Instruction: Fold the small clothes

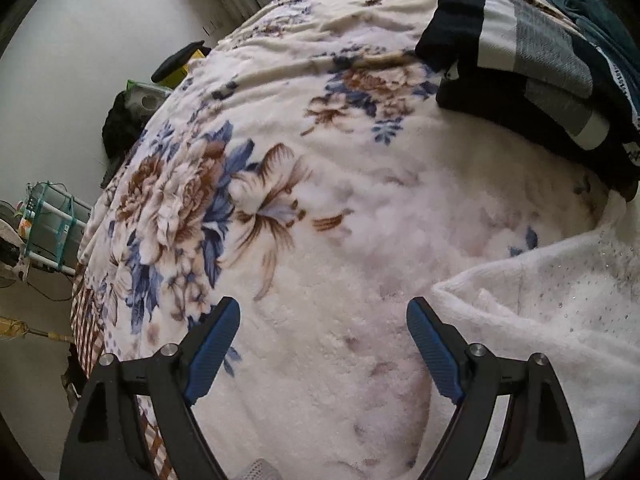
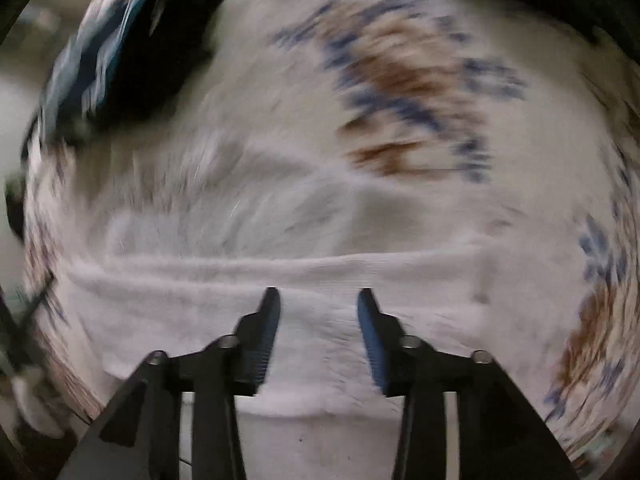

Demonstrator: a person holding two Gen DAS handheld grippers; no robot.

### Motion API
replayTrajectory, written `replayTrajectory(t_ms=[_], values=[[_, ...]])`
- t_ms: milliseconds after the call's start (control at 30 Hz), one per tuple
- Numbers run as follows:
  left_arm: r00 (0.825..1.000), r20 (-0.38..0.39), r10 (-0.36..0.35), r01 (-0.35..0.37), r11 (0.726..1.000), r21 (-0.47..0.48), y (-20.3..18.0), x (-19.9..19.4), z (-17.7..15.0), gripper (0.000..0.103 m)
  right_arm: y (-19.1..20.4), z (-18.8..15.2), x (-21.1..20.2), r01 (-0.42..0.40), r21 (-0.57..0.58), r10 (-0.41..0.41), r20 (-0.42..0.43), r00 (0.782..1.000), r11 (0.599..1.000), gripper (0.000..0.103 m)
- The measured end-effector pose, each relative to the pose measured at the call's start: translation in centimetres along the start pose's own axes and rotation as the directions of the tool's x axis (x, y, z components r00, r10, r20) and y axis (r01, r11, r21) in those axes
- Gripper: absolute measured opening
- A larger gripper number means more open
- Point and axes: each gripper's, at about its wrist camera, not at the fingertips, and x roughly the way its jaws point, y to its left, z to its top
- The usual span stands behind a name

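A white fluffy garment with small sparkles (image 1: 560, 312) lies on the floral blanket at the lower right of the left wrist view. My left gripper (image 1: 323, 312) is open and empty, hovering over the blanket just left of the garment's edge. In the blurred right wrist view the same white garment (image 2: 280, 280) fills the lower middle, with a folded edge running across. My right gripper (image 2: 318, 300) is open with its fingers apart, right over the white fabric and holding nothing.
A floral cream, blue and brown blanket (image 1: 280, 160) covers the bed. A stack of folded dark and grey-white clothes (image 1: 520, 60) sits at the far right, and shows as a dark blur in the right wrist view (image 2: 132, 60). The bed's left edge drops to the floor with clutter (image 1: 48, 224).
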Motion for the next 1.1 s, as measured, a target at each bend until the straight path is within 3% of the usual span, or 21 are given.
replayTrajectory(t_ms=[133,267,333,467,567,667,767,933,1000,1100], values=[[1.0,0.01,0.01,-0.01,0.999,0.039,-1.9,-0.4,-0.7,0.085,-4.1,-2.2,-0.9,0.042,0.1,-0.04,-0.024,0.999,0.994,0.047],[1.0,0.003,-0.003,0.003,0.996,0.092,-4.4,-1.0,-1.7,0.085,-6.1,-4.8,2.4,0.141,0.151,-0.121,-0.129,0.984,0.979,0.047],[1.0,0.005,-0.012,0.011,0.992,0.125,-5.5,-1.5,-2.3,0.085,-7.4,-6.0,3.7,0.152,0.226,-0.117,-0.16,0.98,0.962,0.047],[0.999,0.009,-0.033,0.031,0.982,0.185,-7.3,-3.0,-4.1,0.085,-9.2,-7.8,2.1,0.173,0.331,-0.162,-0.063,0.985,0.927,0.047],[0.998,-0.024,-0.062,0.066,0.978,0.198,-8.4,-3.7,-5.8,0.085,-11.4,-9.6,0.9,0.132,0.443,-0.141,-0.013,0.99,0.887,0.05],[0.995,-0.055,-0.084,0.094,0.971,0.221,-9.8,-4.1,-7.2,0.085,-13.2,-10.8,2.2,0.012,0.53,-0.011,-0.004,1.0,0.848,0.051],[0.994,-0.062,-0.094,0.106,0.963,0.249,-11.0,-4.6,-7.8,0.085,-13.4,-11.6,1.6,-0.053,0.55,0.017,0.07,0.997,0.834,0.014],[0.995,-0.025,-0.094,0.097,0.951,0.295,-11.6,-5.2,-7.1,0.085,-10.6,-15.5,-1.9,-0.069,0.551,0.005,0.116,0.993,0.831,0.011],[0.997,-0.009,-0.083,0.082,0.951,0.297,-11.4,-5.2,-6.5,0.085,-11.5,-17.8,-2.8,-0.062,0.582,0.0,0.106,0.994,0.811,0.011],[0.998,0.015,-0.06,0.054,0.957,0.284,-10.4,-4.8,-5.0,0.085,-10.6,-19.5,-0.5,-0.042,0.602,0.03,0.03,0.999,0.798,0.014]])
